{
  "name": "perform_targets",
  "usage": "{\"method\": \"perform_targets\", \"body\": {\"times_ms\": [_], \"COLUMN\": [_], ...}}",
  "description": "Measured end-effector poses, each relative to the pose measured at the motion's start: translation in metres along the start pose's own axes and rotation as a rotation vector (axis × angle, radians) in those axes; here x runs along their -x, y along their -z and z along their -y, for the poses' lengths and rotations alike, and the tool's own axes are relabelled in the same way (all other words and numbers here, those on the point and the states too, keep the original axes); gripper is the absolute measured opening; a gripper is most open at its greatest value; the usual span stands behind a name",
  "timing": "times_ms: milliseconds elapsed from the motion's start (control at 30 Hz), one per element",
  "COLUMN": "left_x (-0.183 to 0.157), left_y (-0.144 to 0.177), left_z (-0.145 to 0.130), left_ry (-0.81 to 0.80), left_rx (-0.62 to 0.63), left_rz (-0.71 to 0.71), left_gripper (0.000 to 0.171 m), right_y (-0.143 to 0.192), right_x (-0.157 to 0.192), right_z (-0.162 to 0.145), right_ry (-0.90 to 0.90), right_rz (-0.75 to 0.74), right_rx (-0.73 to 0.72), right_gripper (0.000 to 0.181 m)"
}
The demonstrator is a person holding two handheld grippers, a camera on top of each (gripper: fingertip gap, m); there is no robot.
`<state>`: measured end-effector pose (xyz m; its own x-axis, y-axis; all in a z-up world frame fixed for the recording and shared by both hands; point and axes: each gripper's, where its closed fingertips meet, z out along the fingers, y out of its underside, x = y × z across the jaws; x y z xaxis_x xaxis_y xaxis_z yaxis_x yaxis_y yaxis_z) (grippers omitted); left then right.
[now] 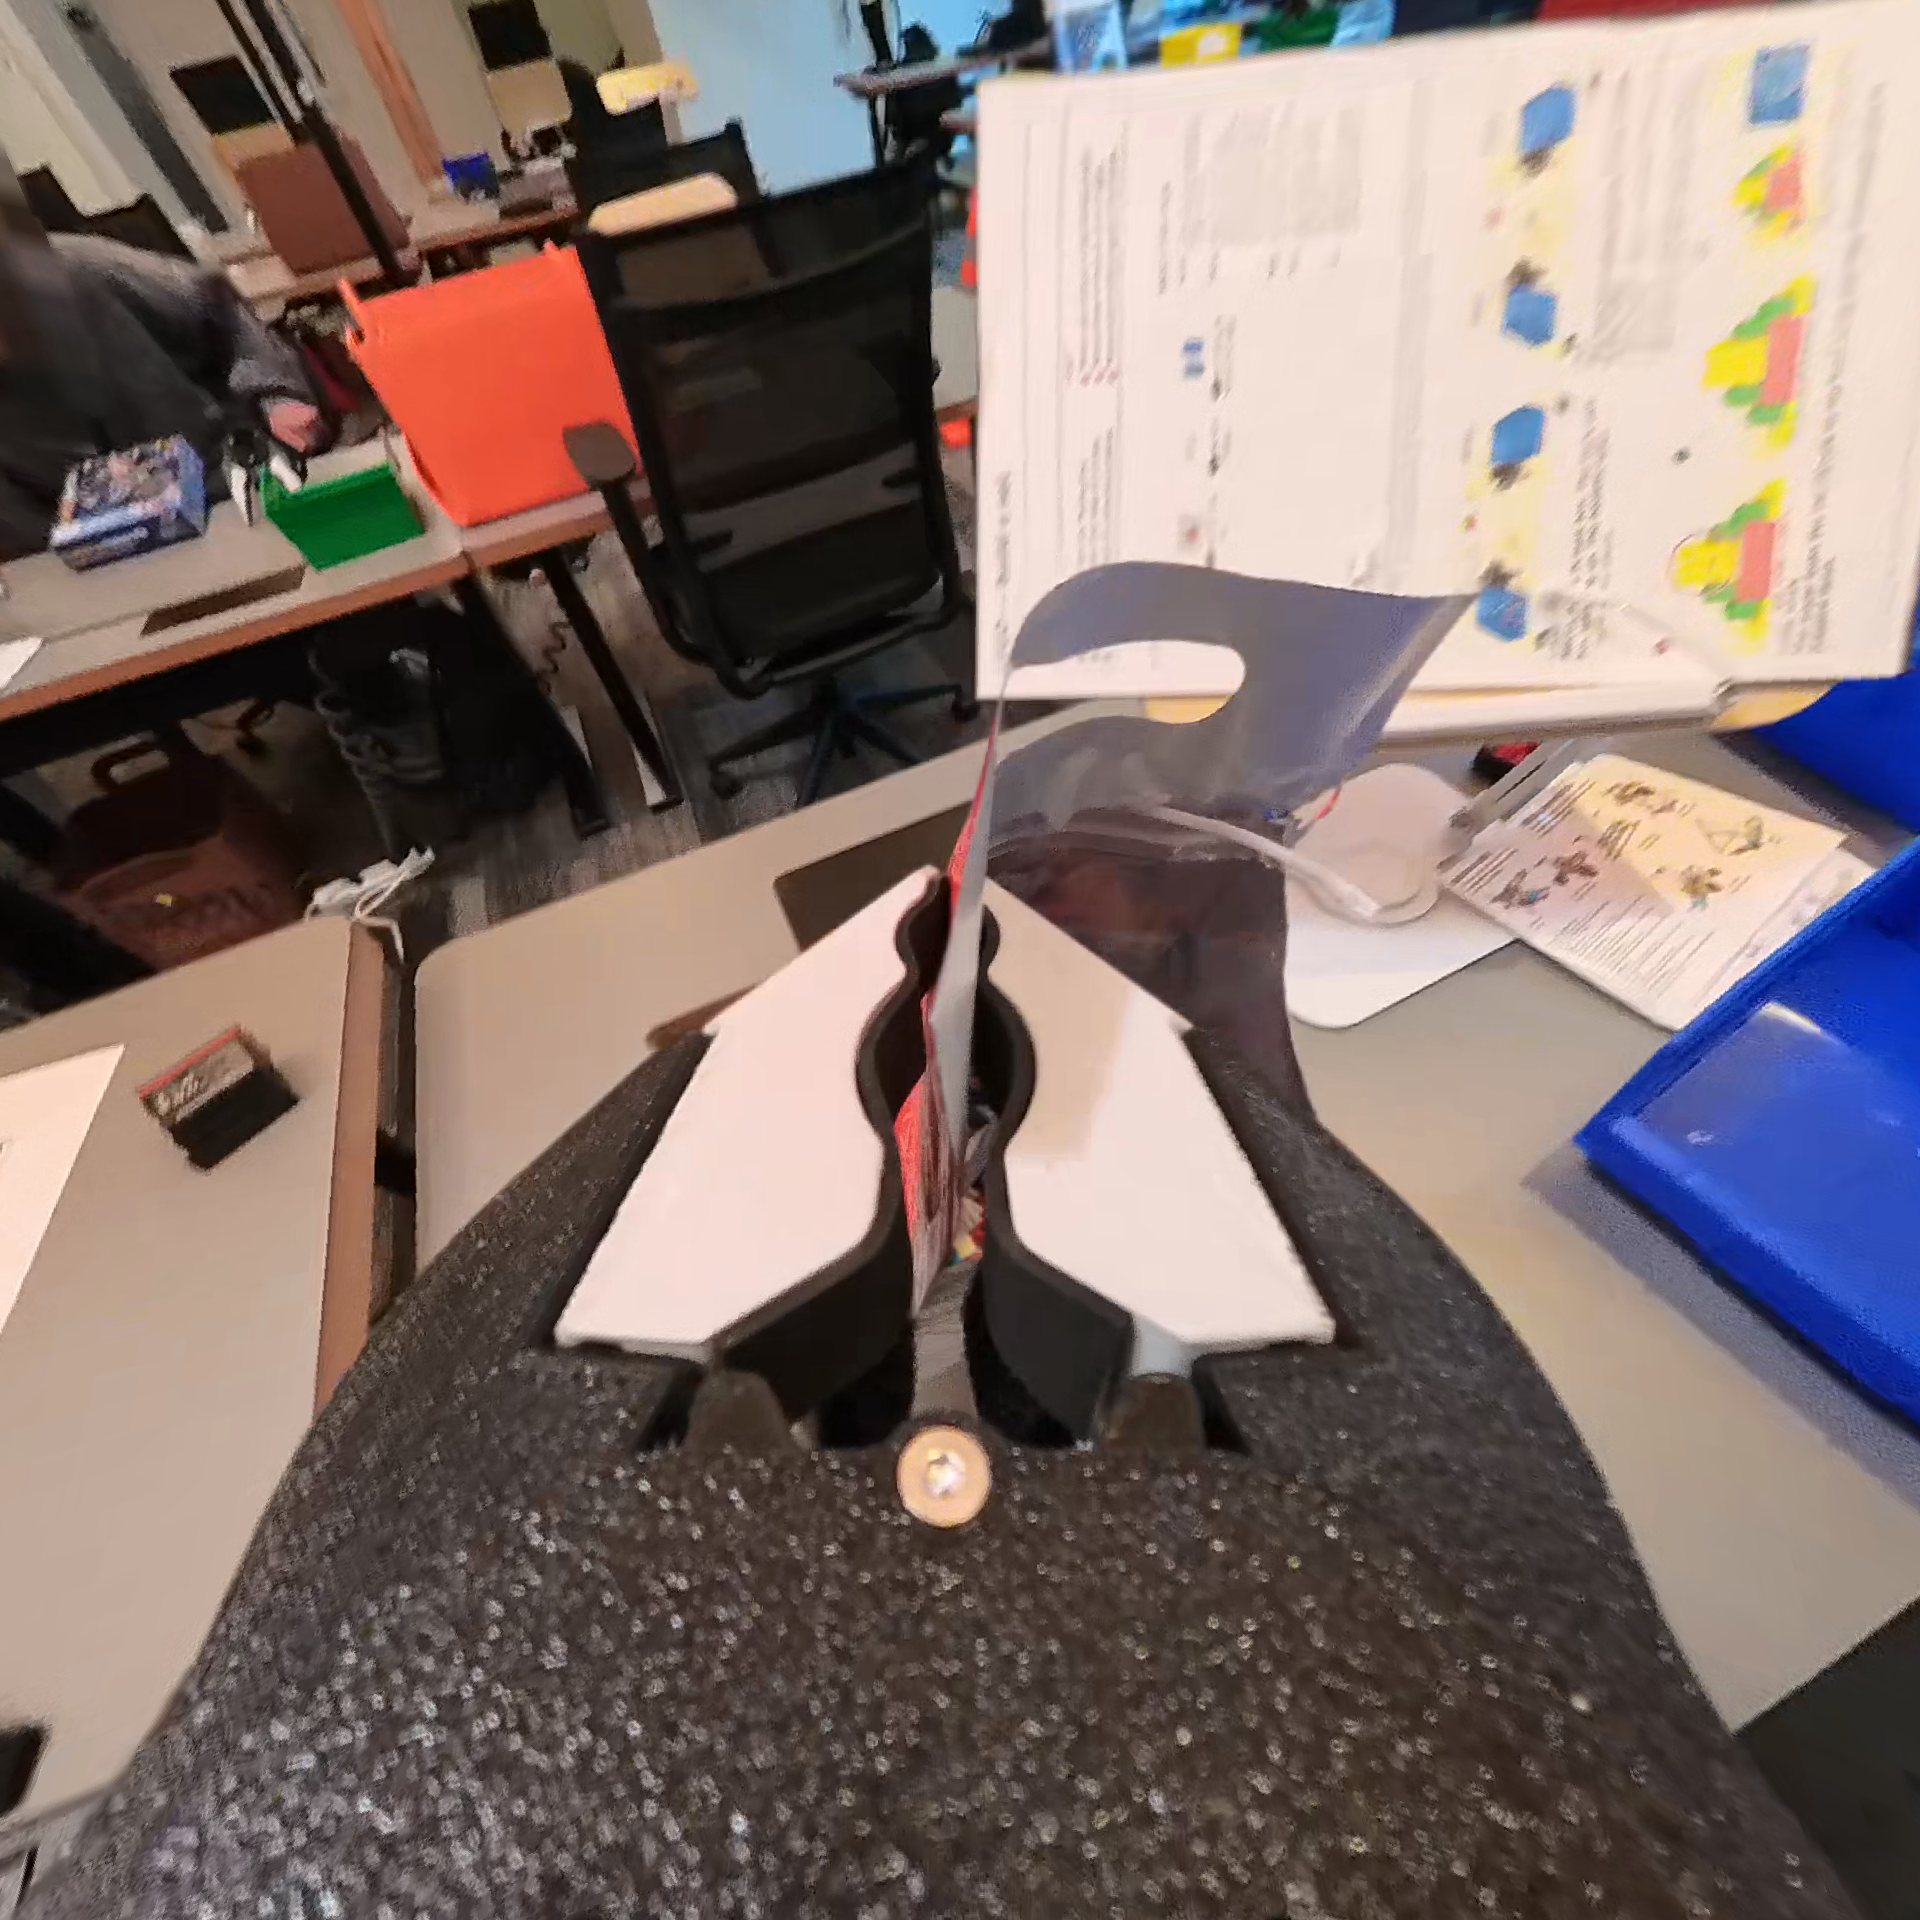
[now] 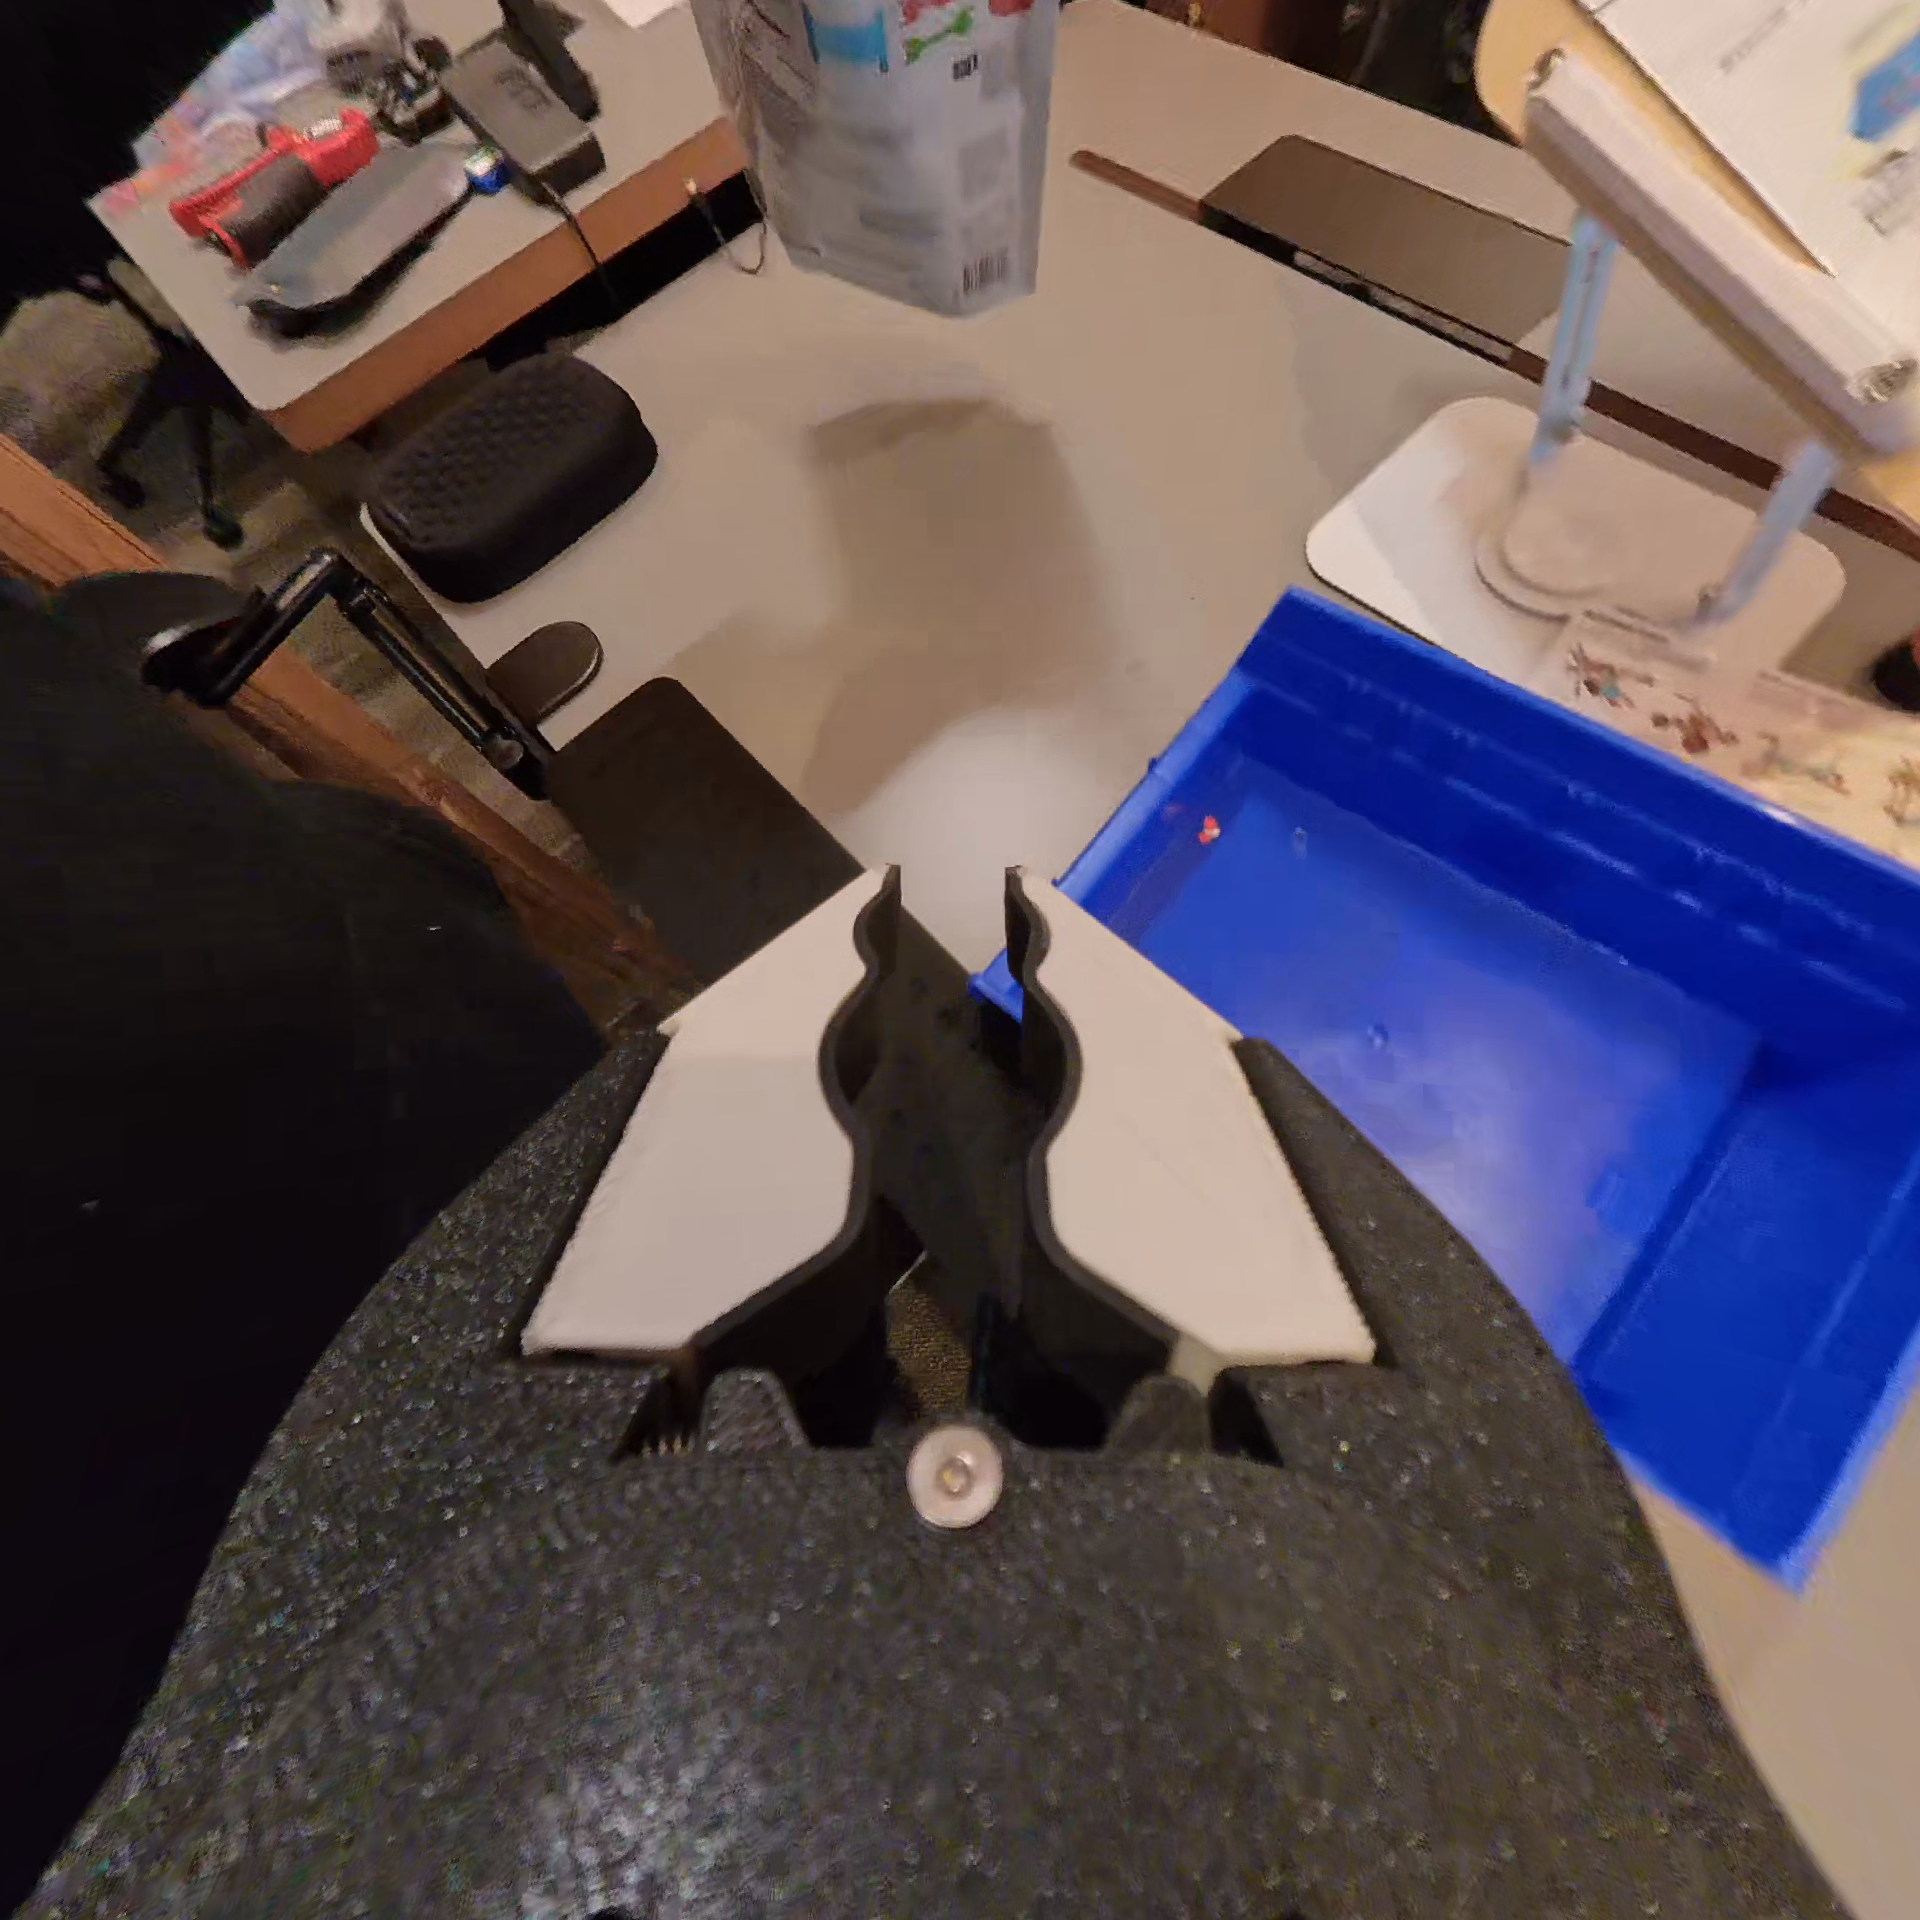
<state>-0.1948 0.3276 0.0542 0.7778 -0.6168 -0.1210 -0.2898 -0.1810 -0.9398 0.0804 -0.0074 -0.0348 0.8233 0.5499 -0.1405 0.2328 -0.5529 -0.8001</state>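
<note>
My left gripper (image 1: pixel 961 896) is shut on a thin foil pouch (image 1: pixel 1257 665). The pouch is silver with red print and a hang slot, and stands edge-on between the pads. Its upper flap curls to the right above the fingertips. In the right wrist view the same pouch (image 2: pixel 904 156) hangs in the air above the grey table (image 2: pixel 935 499). My right gripper (image 2: pixel 951 883) is open with nothing between its fingers. It hovers over the table at the near left corner of a blue bin (image 2: pixel 1455 1039). A tiny red piece (image 2: pixel 1207 829) lies in the bin.
A white stand holds an illustrated sheet (image 1: pixel 1403 343) at the back right, on a white base (image 1: pixel 1371 935). A printed booklet (image 1: pixel 1642 883) lies beside it, with the blue bin (image 1: pixel 1766 1195) to the right. An office chair (image 1: pixel 779 416) and an orange box (image 1: pixel 488 384) stand beyond the table. Some 45 centimeters of space lies between my two pairs of fingers.
</note>
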Motion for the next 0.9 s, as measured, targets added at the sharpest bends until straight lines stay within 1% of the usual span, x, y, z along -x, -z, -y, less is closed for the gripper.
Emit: {"method": "perform_targets", "body": {"times_ms": [67,167,267,400,467,533,600,667,733,800,867,900], "left_x": [-0.017,-0.056,-0.11,-0.203,-0.26,-0.321,-0.389,-0.462,-0.537,-0.614,-0.689,-0.728], "left_y": [0.0,0.0,-0.004,-0.015,-0.024,-0.033,-0.04,-0.047,-0.056,-0.068,-0.087,-0.099], "left_z": [0.026,0.069,0.111,0.157,0.178,0.195,0.212,0.226,0.237,0.247,0.256,0.258], "left_ry": [-0.034,-0.086,-0.142,-0.169,-0.175,-0.205,-0.207,-0.215,-0.216,-0.198,-0.167,-0.151], "left_rx": [-0.019,-0.051,-0.079,-0.107,-0.112,-0.105,-0.112,-0.115,-0.124,-0.143,-0.148,-0.143], "left_rz": [-0.023,-0.076,-0.139,-0.264,-0.338,-0.389,-0.442,-0.47,-0.472,-0.478,-0.487,-0.52], "left_gripper": [0.0,0.0,0.0,0.0,0.0,0.0,0.0,0.0,0.0,0.0,0.0,0.0], "right_y": [0.027,0.076,0.124,0.19,0.229,0.276,0.324,0.372,0.416,0.458,0.495,0.517], "right_x": [-0.003,-0.013,-0.025,-0.053,-0.075,-0.101,-0.133,-0.171,-0.212,-0.252,-0.286,-0.3], "right_z": [-0.011,-0.028,-0.053,-0.09,-0.105,-0.12,-0.14,-0.168,-0.205,-0.251,-0.303,-0.324], "right_ry": [-0.037,-0.11,-0.183,-0.248,-0.263,-0.259,-0.253,-0.235,-0.215,-0.218,-0.253,-0.261], "right_rz": [-0.038,-0.109,-0.18,-0.27,-0.304,-0.349,-0.372,-0.385,-0.376,-0.346,-0.316,-0.322], "right_rx": [-0.024,-0.083,-0.141,-0.206,-0.256,-0.32,-0.378,-0.417,-0.43,-0.425,-0.357,-0.333], "right_gripper": [0.018,0.02,0.022,0.022,0.023,0.026,0.031,0.037,0.041,0.041,0.043,0.043]}}
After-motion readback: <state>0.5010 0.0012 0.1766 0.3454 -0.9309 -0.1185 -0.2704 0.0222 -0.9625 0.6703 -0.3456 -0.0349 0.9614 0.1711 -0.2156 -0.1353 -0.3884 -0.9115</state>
